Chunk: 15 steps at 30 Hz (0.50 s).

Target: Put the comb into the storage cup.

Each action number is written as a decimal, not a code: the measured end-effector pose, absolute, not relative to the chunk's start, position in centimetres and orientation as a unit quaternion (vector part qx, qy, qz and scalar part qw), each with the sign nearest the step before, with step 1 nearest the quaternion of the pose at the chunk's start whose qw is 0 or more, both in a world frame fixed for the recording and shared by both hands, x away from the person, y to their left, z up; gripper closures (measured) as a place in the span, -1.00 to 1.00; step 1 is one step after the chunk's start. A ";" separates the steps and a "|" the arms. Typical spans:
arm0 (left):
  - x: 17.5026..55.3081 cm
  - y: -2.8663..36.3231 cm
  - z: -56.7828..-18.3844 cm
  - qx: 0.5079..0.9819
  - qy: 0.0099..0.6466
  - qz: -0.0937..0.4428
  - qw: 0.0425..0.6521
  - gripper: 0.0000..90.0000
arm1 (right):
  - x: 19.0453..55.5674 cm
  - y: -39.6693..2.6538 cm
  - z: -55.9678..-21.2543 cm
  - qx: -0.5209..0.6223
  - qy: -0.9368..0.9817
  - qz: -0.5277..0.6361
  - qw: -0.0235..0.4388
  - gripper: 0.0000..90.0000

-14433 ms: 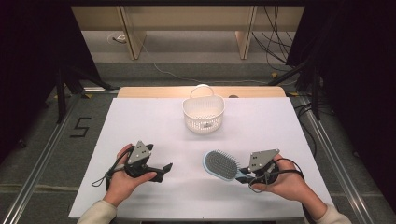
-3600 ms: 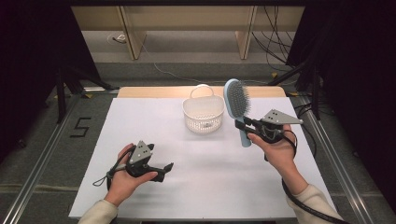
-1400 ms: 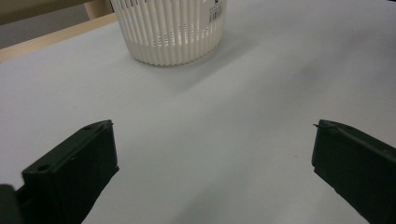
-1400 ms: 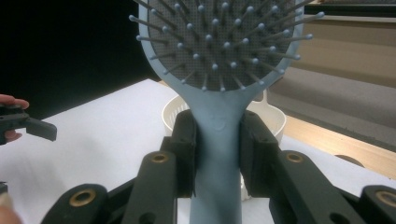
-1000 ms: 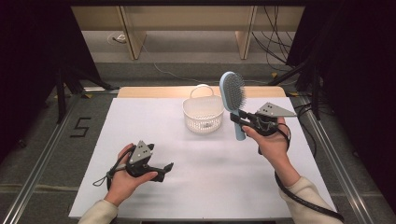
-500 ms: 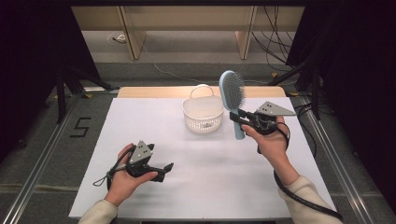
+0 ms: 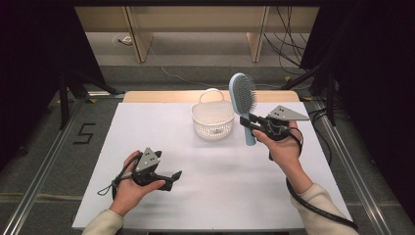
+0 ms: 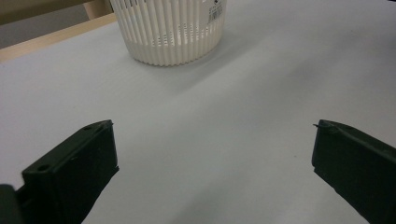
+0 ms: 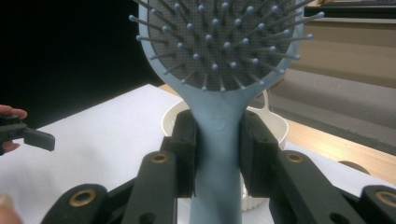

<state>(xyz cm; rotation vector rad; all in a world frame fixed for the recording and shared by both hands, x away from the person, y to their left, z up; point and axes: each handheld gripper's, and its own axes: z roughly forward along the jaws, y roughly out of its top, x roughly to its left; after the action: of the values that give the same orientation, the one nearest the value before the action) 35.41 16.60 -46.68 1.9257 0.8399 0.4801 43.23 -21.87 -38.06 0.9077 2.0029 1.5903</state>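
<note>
Your right tool (image 7: 250, 122) is clenched on the handle of the blue hairbrush (image 7: 243, 95), both pads pressed to its neck, brush head upright with bristles facing you. The brush hangs above the worktop (image 7: 147, 127) at about 3 o'clock of the white basket (image 7: 212, 120), just beside its rim. The basket's handle loop stands up at its far edge. Your left tool (image 7: 173, 175) rests near the worktop's front at 7 o'clock of the basket, jaws spread wide with nothing between them.
</note>
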 end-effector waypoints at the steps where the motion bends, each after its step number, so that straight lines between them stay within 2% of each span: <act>1: 35.4 16.6 -46.7 0.787 0.344 0.196 0.474 -1.00 | 43.2 -21.9 -38.1 0.327 0.721 0.573 0.212 0.57; 15: 35.4 16.6 -46.7 0.787 0.343 0.196 0.473 -1.00 | 43.5 -21.6 -38.1 0.328 0.720 0.575 0.209 0.57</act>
<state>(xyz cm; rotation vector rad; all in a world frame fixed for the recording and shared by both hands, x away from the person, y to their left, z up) 35.40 16.60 -46.69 1.9259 0.8395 0.4800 43.48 -21.56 -38.07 0.9125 2.0026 1.5997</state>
